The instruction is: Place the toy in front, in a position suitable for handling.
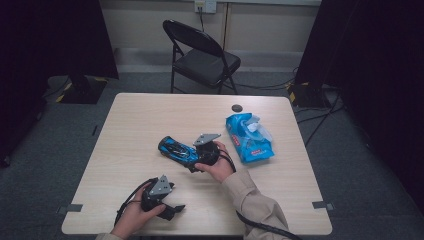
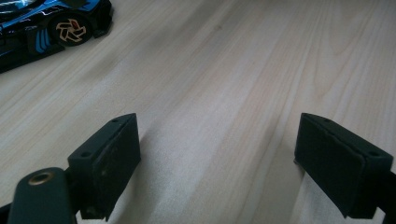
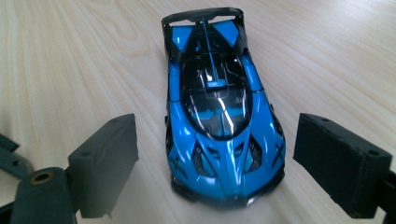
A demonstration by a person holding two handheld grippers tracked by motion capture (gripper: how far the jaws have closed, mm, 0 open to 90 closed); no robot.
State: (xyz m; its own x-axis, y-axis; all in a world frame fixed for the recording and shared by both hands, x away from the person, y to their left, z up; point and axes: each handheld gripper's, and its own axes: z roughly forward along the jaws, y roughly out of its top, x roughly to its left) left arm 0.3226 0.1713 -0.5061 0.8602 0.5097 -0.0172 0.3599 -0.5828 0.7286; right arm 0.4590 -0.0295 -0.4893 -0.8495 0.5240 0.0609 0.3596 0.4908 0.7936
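The right hand-held gripper (image 3: 215, 163) is released, jaws spread either side of the blue toy car's (image 3: 217, 112) nose — not touching it. The car sits mid-counter (image 1: 150, 115). The left hand-held gripper (image 2: 219, 158) gapes over bare wood nearby.

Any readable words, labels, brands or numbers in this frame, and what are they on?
Blue wipes pack: a red and white label, print too small and blurred to read.
Blue toy car: no lettering or numbers legible, just black and blue body lines.
Nothing else carries text.
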